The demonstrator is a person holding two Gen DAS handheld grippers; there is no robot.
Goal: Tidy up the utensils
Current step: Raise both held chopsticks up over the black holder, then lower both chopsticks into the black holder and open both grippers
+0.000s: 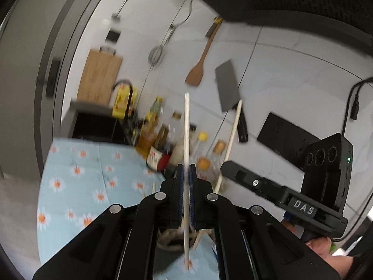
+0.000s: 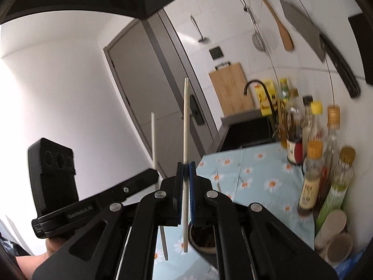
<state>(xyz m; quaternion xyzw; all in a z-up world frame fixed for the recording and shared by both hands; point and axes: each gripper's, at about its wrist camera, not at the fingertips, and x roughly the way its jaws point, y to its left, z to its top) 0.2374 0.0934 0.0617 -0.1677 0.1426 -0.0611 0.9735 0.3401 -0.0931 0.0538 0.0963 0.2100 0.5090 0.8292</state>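
My left gripper (image 1: 186,170) is shut on a pale chopstick (image 1: 186,128) that stands upright between its blue pads. My right gripper (image 2: 186,168) is shut on a second pale chopstick (image 2: 185,121), also upright. In the left wrist view the right gripper's body (image 1: 268,186) sits to the right with its chopstick (image 1: 230,144) slanting up. In the right wrist view the left gripper's body (image 2: 98,200) sits to the left with its chopstick (image 2: 153,140). A round holder (image 2: 202,240) stands on the counter below my right gripper; it also shows in the left wrist view (image 1: 167,240), partly hidden.
A floral blue cloth (image 1: 77,175) covers the counter. Several bottles (image 2: 312,175) crowd the wall side, with jars (image 2: 335,233) in front. A sink with black faucet (image 2: 256,88) lies beyond. A cutting board (image 2: 230,88), wooden spatula (image 1: 198,65), cleaver (image 1: 228,86) and strainer (image 1: 156,56) hang on the wall.
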